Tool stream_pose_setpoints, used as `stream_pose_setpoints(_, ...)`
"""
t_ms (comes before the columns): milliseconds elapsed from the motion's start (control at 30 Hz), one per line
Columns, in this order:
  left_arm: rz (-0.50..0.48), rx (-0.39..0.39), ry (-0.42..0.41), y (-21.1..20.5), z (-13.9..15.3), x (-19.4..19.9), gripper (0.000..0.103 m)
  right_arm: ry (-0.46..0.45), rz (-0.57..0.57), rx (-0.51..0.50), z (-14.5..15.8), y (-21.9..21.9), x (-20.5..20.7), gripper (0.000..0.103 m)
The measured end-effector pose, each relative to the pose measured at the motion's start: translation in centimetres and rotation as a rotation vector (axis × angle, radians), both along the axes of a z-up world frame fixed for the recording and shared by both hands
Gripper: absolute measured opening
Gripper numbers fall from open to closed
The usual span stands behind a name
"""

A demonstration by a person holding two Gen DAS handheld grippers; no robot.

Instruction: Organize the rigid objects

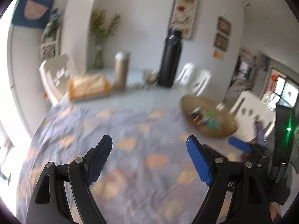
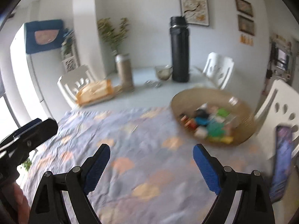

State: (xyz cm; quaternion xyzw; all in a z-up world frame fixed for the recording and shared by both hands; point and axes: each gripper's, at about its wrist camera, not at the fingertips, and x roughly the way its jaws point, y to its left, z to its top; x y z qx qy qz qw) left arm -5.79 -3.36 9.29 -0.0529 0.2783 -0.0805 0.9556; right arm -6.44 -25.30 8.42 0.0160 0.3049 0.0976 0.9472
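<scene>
Both views are blurred. A shallow woven basket [image 1: 190, 100] [image 2: 186, 95] sits on the table to the right and holds several coloured blocks [image 1: 207, 120] [image 2: 211, 125]. My left gripper [image 1: 149, 139] hovers open over the patterned tablecloth [image 1: 130, 130], with nothing between its blue pads. My right gripper [image 2: 151, 147] is open too and empty, with the basket just beyond its right finger. One blue finger [image 1: 240, 145] of the right gripper shows at the right edge of the left wrist view. The left gripper's dark body [image 2: 31, 130] shows at the left of the right wrist view.
At the far end of the table stand a tall black bottle [image 2: 179, 52], a tan flask [image 2: 126, 72], a glass bowl [image 2: 164, 72] and a bagged loaf [image 2: 97, 91]. White chairs [image 2: 218, 71] ring the table. A dark flat slab [image 2: 282, 160] stands at the right.
</scene>
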Motion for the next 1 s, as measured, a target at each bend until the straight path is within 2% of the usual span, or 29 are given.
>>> stream_pose_setpoints(100,0.009,0.007,0.082,0.9,-3.8,0.9,0.081,0.068,-0.011,-0.045,-4.0,1.2,0.4,0.089)
stream_pose_setpoints(167,0.005,-0.013,0.131,1.5,-5.9,1.7,0.081,0.099,-0.026,-0.057,-5.1,1.0,0.7,0.089)
stream_pose_setpoints(233,0.018,-0.041,0.149,2.1,-7.0,1.9,0.081,0.1,-0.057,-0.08,-5.8,0.5,0.9,0.089)
stream_pose_setpoints(300,0.055,-0.035,0.194,2.4,-8.1,2.5,0.081,0.092,-0.089,-0.104,-6.3,-0.3,1.3,0.09)
stream_pose_setpoints(400,0.05,-0.031,0.189,2.2,-8.2,2.3,0.081,0.154,-0.114,-0.074,-7.4,-1.3,2.3,0.09)
stream_pose_setpoints(533,0.068,-0.024,0.191,2.3,-8.4,2.1,0.081,0.142,-0.103,-0.061,-7.1,-1.6,2.0,0.09)
stream_pose_setpoints(800,0.082,-0.061,0.21,3.1,-8.5,2.2,0.081,0.115,-0.076,-0.132,-7.0,0.1,1.6,0.09)
stream_pose_setpoints(1000,0.076,-0.047,0.213,2.8,-8.6,2.2,0.081,0.127,-0.076,-0.117,-7.1,0.0,1.8,0.09)
